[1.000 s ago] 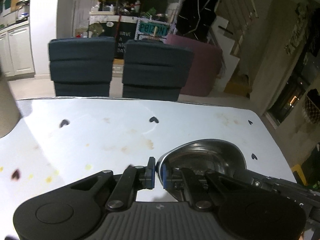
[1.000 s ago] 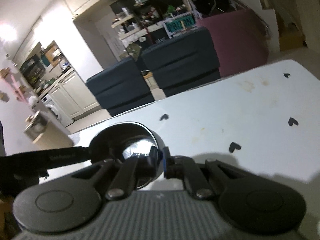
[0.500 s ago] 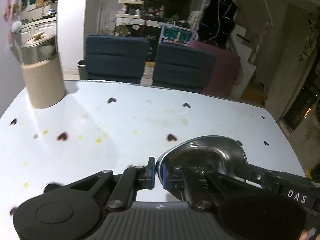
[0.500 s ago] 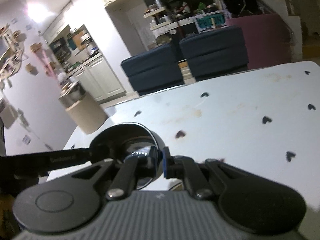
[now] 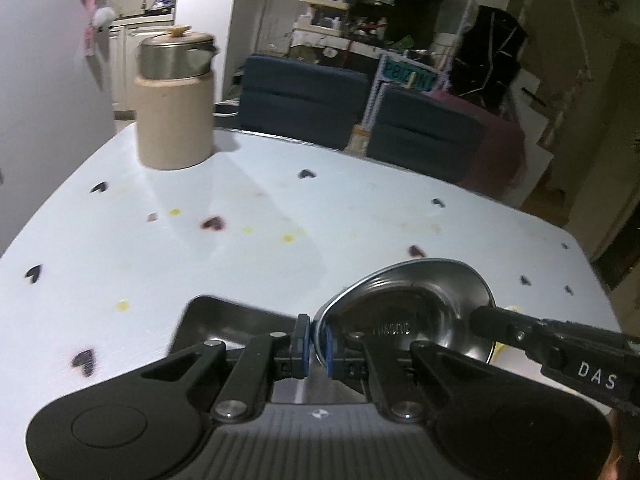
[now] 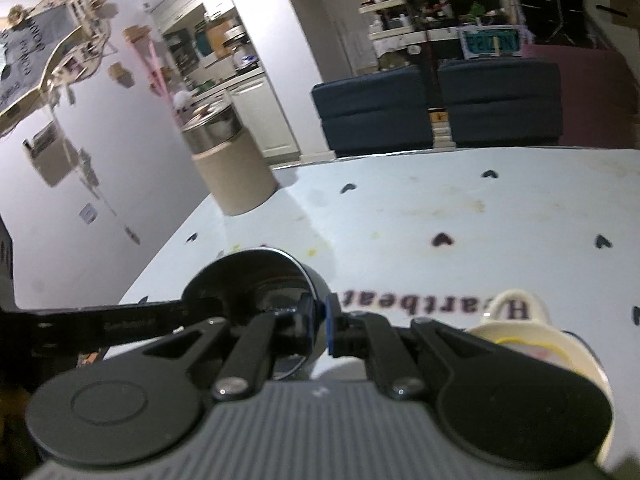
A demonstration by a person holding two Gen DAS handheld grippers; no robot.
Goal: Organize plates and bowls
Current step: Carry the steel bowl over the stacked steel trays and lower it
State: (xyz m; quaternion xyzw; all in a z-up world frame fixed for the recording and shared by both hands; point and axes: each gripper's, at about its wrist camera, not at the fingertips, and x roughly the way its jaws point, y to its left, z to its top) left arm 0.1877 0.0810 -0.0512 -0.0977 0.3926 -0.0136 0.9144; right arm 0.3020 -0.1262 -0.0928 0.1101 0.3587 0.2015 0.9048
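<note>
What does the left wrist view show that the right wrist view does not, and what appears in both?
Only the left wrist view shows a dark rectangular metal tray below the left gripper. Only the right wrist view shows a cream mug and the "Heartbeat" lettering on the table. Both show the steel bowl pinched by its rim in both grippers, the white heart-patterned table, and the beige canister.
</note>
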